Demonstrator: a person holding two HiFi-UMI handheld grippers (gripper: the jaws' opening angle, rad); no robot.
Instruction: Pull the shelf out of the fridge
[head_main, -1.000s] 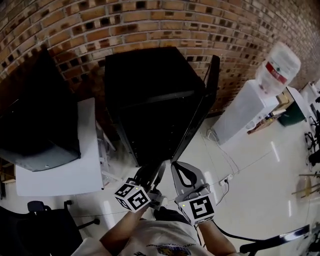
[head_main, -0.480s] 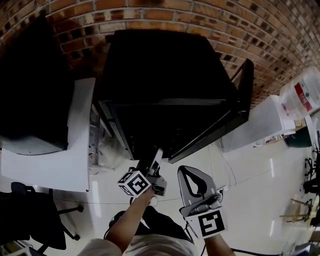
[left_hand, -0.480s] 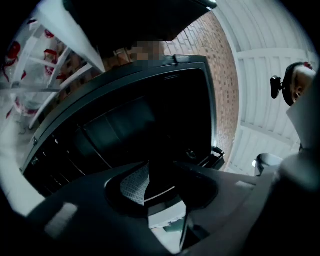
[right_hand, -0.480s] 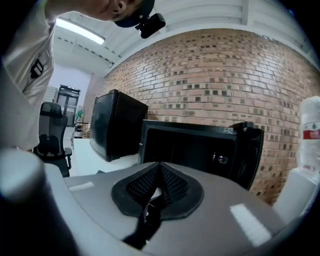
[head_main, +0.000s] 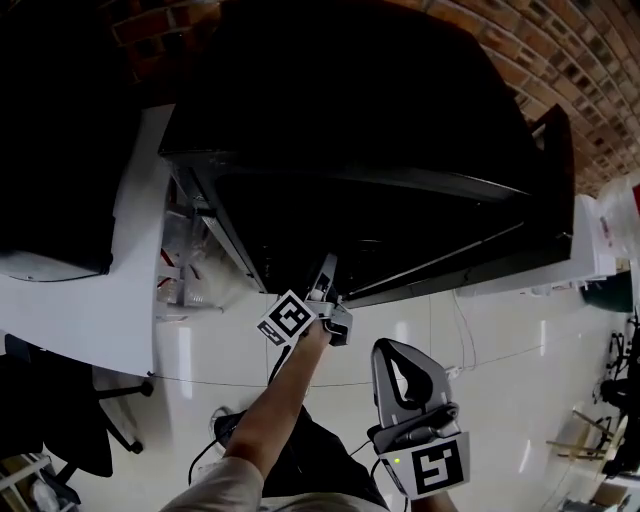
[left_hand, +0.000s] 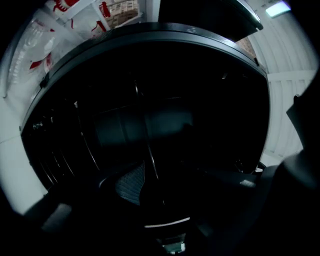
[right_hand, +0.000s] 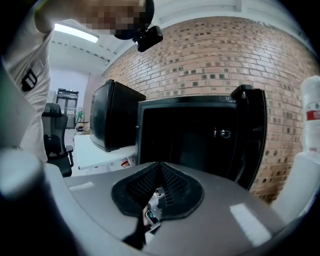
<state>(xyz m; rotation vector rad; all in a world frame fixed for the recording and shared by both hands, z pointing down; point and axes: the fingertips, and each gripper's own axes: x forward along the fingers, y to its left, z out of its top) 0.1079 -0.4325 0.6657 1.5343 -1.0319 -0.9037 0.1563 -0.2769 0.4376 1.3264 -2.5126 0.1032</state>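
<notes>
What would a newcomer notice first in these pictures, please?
The open black fridge against the brick wall fills the head view's top, its door swung right. The left gripper reaches into it, jaws opening around a thin wire bar; the right gripper, shut and empty, hangs back lower right.

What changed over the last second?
Left tool reached forward from near the body to the front edge of the open fridge; its jaws are opening, a thin wire bar in line between them, contact too dark to tell. The head moved in over the fridge. Unchanged: right tool back near the body, shut and empty; fridge door open.
</notes>
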